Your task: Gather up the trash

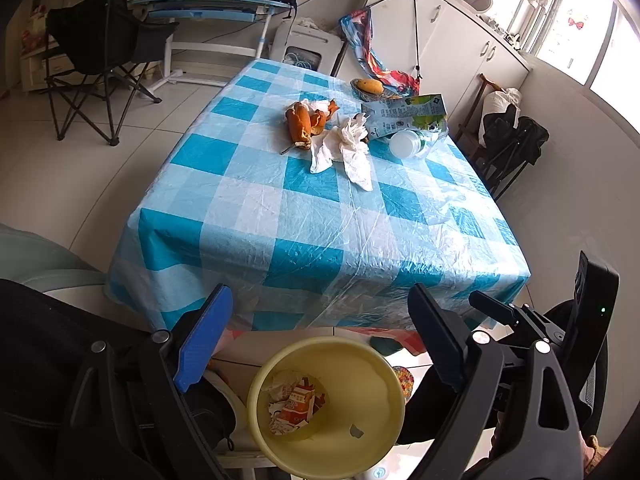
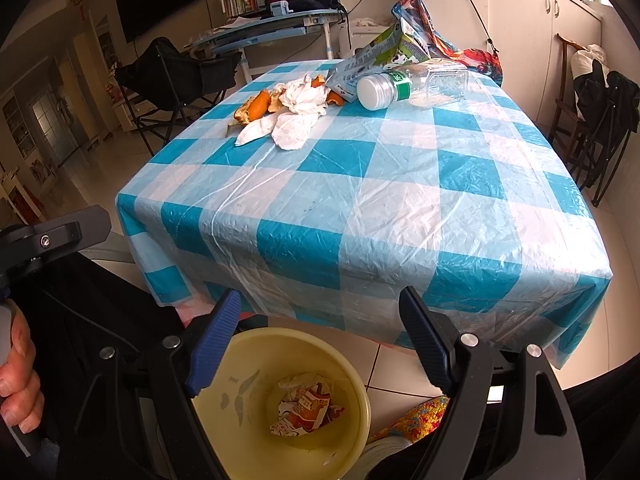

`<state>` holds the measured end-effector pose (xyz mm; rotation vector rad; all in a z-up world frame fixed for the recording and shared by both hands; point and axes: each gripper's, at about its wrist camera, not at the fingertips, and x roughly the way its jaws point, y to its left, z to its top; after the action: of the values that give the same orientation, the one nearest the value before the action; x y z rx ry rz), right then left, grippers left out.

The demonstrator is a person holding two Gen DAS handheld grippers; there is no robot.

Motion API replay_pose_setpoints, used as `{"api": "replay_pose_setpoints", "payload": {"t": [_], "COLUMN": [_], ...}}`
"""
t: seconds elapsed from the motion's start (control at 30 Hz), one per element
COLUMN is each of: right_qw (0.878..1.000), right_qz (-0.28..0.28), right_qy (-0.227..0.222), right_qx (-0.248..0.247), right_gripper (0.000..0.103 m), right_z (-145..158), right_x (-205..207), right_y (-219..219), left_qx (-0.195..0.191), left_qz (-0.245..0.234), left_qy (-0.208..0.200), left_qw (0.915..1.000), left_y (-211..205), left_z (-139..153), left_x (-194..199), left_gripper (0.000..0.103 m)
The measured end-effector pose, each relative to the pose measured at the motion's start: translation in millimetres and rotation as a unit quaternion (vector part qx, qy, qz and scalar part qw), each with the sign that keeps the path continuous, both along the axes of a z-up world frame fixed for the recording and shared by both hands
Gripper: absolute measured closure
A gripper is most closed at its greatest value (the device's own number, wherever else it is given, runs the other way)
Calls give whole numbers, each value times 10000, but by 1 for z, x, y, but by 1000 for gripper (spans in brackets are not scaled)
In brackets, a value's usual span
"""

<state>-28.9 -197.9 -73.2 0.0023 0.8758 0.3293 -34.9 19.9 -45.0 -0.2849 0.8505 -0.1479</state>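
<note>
The checked table (image 2: 400, 200) carries the remaining trash at its far side: a flattened carton (image 2: 372, 60), a clear plastic bottle (image 2: 412, 84), crumpled tissues (image 2: 296, 116) and orange peel (image 2: 256, 110). Below the near edge stands the yellow bin (image 1: 384, 396), a crushed carton already inside. Both the left gripper (image 1: 316, 340) and right gripper (image 2: 320, 340) hang wide open and empty over it. The next reach is best aimed at one piece – tissues pinch easiest, probably. The printing on the cartons is too small to read – no brand is legible.

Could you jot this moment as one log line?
left tongs open | right tongs open | crumpled carton in yellow bin | tissues on table
</note>
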Motion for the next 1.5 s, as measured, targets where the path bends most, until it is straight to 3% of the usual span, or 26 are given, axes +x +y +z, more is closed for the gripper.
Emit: {"api": "replay_pose_setpoints", "payload": {"t": [1.5], "right_qw": [10000], "right_qz": [-16], "right_qy": [-31], "right_qx": [2], "right_gripper": [25], "right_z": [-1], "right_x": [0], "right_y": [-1], "left_qx": [-61], "left_qz": [66], "left_qy": [-15], "left_qw": [10000], "left_y": [2], "left_z": [-4], "left_x": [-1], "left_gripper": [17]}}
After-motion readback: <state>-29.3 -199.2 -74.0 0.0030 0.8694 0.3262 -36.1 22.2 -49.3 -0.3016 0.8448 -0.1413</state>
